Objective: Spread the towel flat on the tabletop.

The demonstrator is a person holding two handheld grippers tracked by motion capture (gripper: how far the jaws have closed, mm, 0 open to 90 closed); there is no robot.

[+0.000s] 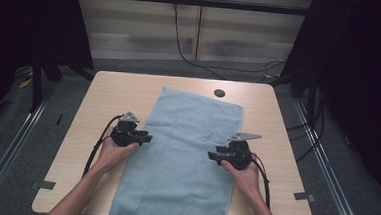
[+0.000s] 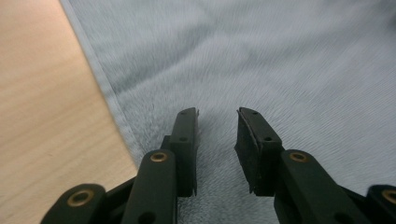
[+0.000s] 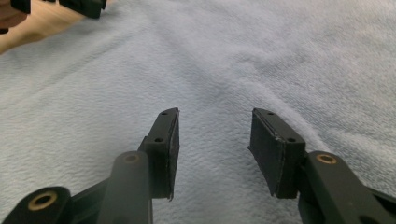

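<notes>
Bench [image 1: 104,97]: light wood top, rounded corners, a small dark round cap [image 1: 219,93] near its far edge, grey tape tabs at the near left [image 1: 46,184] and near right [image 1: 304,196] corners.

Towel [image 1: 185,157]: pale blue-grey, fluffy nap, one long rectangle lying flat down the middle of the bench, slightly skewed so the far end leans right. Near end hangs over the bench's near edge. Far end stops just short of the dark cap. Mild soft ripples in the surface, hemmed edge visible along its left side in the left gripper view [image 2: 280,60]; in the right gripper view the towel [image 3: 233,60] shows a shallow crease running across.

Left tool [image 1: 145,138]: held in the person's left hand [image 1: 113,153], at the towel's left edge, tips pointing right over the cloth. In its own view the left tool [image 2: 217,122] has jaws parted a moderate gap, nothing between them, towel beneath.

Right tool [image 1: 212,155]: held in the right hand [image 1: 247,176], over the towel's right part, tips pointing left. In its own view the right tool [image 3: 215,122] has jaws spread fairly wide, nothing gripped, towel beneath; the left tool shows at the top left corner.

No containers on the bench.
</notes>
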